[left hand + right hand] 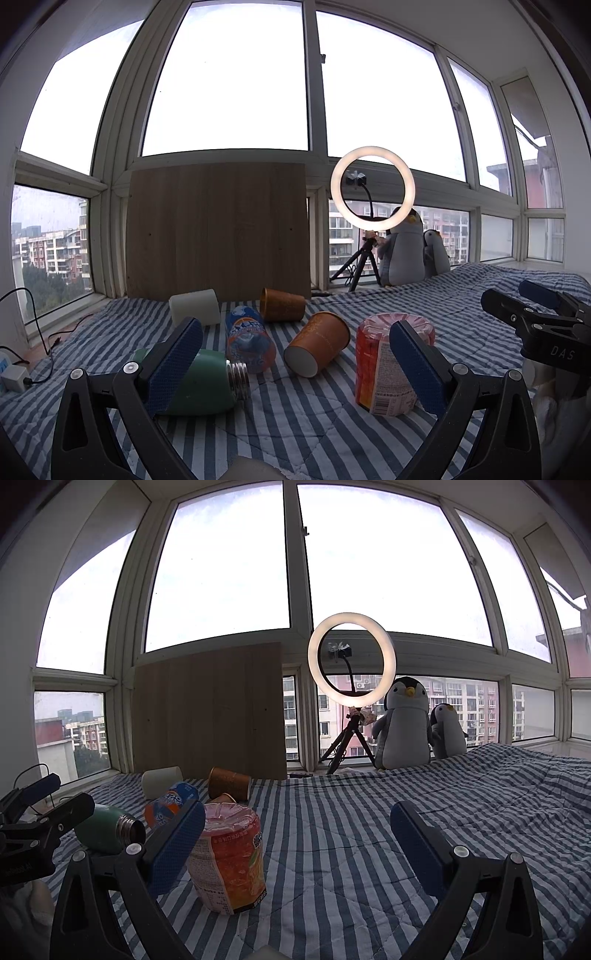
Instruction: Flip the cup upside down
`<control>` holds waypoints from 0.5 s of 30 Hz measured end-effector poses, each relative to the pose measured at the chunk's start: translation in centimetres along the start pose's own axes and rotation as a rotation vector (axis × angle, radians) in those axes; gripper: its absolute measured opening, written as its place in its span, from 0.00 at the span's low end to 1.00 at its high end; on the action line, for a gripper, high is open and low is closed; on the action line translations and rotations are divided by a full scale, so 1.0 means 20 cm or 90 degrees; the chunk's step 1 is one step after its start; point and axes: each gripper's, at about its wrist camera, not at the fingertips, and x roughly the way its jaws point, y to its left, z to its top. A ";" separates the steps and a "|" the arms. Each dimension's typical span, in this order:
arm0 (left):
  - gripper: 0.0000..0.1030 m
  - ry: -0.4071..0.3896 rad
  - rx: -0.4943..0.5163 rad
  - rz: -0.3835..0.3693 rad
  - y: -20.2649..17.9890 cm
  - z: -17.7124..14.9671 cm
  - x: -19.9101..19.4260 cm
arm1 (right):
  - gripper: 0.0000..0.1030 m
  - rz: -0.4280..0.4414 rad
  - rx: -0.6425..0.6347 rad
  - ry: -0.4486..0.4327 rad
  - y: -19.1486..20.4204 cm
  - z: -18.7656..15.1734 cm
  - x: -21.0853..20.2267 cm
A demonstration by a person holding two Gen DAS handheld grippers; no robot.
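Left wrist view: left gripper spread wide, empty, hovering over striped quilt. Orange paper cup lies on side between its fingers' line of sight, mouth toward camera; likely target, needs righting onto rim. Second brown cup on side behind. Green flask, soda bottle, jelly-style tub close by. Right gripper at edge reads "DAS"; opening unclear here.

Right wrist view: right gripper wide, empty, aimed at bare quilt. Tub label illegible.
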 end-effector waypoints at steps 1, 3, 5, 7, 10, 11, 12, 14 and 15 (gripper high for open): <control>1.00 0.000 0.000 0.000 0.00 0.00 0.00 | 0.96 0.000 0.000 0.000 0.00 0.00 0.00; 1.00 0.000 0.000 0.000 0.00 0.00 0.00 | 0.96 0.001 0.001 0.001 0.00 0.00 0.00; 1.00 0.000 0.000 -0.001 0.00 0.00 0.00 | 0.96 0.001 0.000 0.001 0.00 0.00 0.00; 1.00 0.000 0.000 0.000 0.00 0.00 0.00 | 0.96 0.001 0.000 0.001 0.00 0.00 0.00; 1.00 0.000 0.001 -0.001 0.00 0.00 0.00 | 0.97 0.001 0.001 0.001 0.00 0.00 0.00; 1.00 0.000 0.001 -0.001 0.00 0.00 0.00 | 0.97 0.002 0.001 0.001 0.00 0.00 0.00; 1.00 0.000 0.001 -0.001 0.00 0.00 0.00 | 0.97 0.002 0.001 0.001 0.00 0.00 0.00; 1.00 0.001 0.001 -0.002 0.00 0.00 0.00 | 0.97 0.002 0.001 0.001 0.00 0.00 0.00; 1.00 0.002 0.001 -0.003 0.00 -0.01 0.00 | 0.97 0.001 0.001 0.001 0.00 0.00 0.00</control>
